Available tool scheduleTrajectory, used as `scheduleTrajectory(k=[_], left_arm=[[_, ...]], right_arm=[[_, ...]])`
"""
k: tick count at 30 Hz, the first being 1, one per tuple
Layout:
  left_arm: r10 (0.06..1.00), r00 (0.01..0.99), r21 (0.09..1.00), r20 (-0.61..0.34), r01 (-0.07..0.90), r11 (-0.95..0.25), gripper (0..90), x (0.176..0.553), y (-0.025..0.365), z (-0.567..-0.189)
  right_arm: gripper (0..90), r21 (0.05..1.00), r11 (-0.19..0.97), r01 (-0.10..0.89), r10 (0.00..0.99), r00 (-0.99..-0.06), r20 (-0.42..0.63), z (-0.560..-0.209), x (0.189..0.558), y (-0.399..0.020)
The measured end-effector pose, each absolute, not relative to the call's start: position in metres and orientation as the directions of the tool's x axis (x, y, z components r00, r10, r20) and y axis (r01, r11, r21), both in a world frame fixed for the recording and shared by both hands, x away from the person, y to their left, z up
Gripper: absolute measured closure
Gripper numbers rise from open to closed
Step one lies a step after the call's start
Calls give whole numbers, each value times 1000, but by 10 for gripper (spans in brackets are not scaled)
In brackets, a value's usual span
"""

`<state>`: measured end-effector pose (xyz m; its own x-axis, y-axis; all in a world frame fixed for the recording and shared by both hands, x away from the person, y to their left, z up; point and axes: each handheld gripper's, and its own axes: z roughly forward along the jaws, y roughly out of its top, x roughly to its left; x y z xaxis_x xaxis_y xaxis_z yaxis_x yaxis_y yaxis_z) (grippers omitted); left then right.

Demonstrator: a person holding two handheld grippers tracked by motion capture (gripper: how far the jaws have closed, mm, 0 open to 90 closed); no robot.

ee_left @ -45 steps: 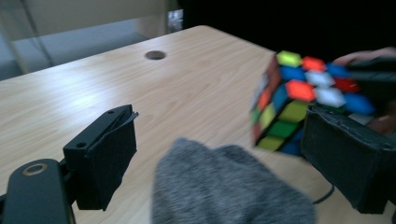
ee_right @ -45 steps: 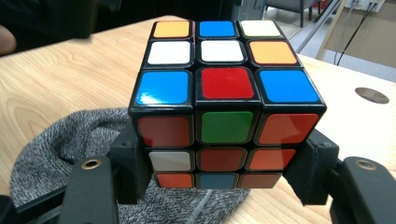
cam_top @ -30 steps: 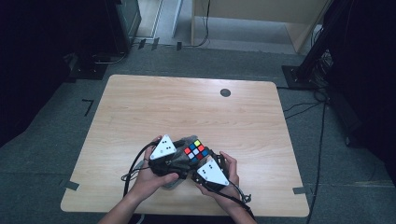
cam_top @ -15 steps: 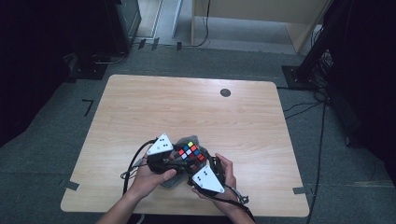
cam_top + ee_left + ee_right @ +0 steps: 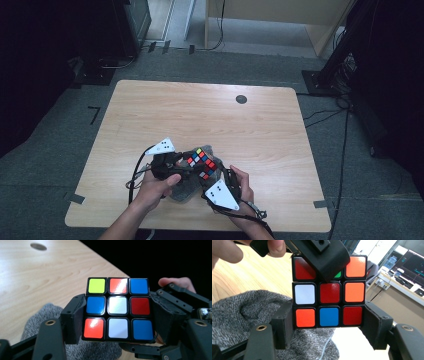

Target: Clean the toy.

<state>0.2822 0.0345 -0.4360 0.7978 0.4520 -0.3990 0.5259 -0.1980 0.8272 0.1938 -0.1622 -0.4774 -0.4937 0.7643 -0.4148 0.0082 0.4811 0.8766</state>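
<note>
High view: the left gripper (image 5: 182,165) has been closing its jaws and is now sitting nearer the puzzle cube (image 5: 202,163) than a second ago, the cube being held above a grey cloth (image 5: 186,189) near the table's (image 5: 210,115) front edge. The right gripper (image 5: 214,175) is partly hidden by its grey plate.

Left gripper view: both jaws are pressing the cube's (image 5: 117,308) sides; a face of mixed colours is showing.

Right gripper view: its jaws are clamping the cube's (image 5: 329,292) bottom layer, and the other gripper's jaw is covering a green sticker.

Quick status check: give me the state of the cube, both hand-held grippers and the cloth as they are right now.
Cube: scrambled, colours mixed on the faces shown, held above the table between both grippers.
Left hand-held gripper: shut on the cube, jaws just closed in onto its sides.
Right hand-held gripper: shut on the cube's lower layer.
Grey cloth: crumpled, lying on the table under the cube.
</note>
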Motion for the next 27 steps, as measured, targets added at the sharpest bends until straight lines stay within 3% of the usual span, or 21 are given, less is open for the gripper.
scheduleTrajectory(k=[3, 10, 15, 19, 23, 25, 27], left_arm=[[455, 804, 810, -383, 529, -254, 215, 282, 29, -439], [414, 806, 768, -422, 561, -309, 324, 286, 28, -444], [412, 810, 782, -416, 550, -292, 338, 291, 39, -444], [447, 784, 808, -432, 556, -194, 338, 297, 61, -441], [480, 765, 832, -429, 542, -120, 338, 300, 77, -440], [500, 756, 841, -422, 533, -96, 338, 301, 80, -442], [519, 744, 844, -421, 531, -75, 337, 299, 82, -443]], right_arm=[[349, 873, 487, -4, 755, -500, -424, -478, 192, -161], [348, 856, 515, -51, 730, -498, -469, -479, 189, -158], [313, 872, 488, -39, 726, -536, -430, -479, 191, -158], [245, 887, 460, 47, 727, -594, -346, -482, 198, -162], [247, 903, 373, 214, 754, -636, -161, -488, 212, -161], [256, 891, 329, 313, 770, -635, -61, -490, 220, -154], [324, 859, 326, 395, 799, -600, -28, -497, 228, -145]])
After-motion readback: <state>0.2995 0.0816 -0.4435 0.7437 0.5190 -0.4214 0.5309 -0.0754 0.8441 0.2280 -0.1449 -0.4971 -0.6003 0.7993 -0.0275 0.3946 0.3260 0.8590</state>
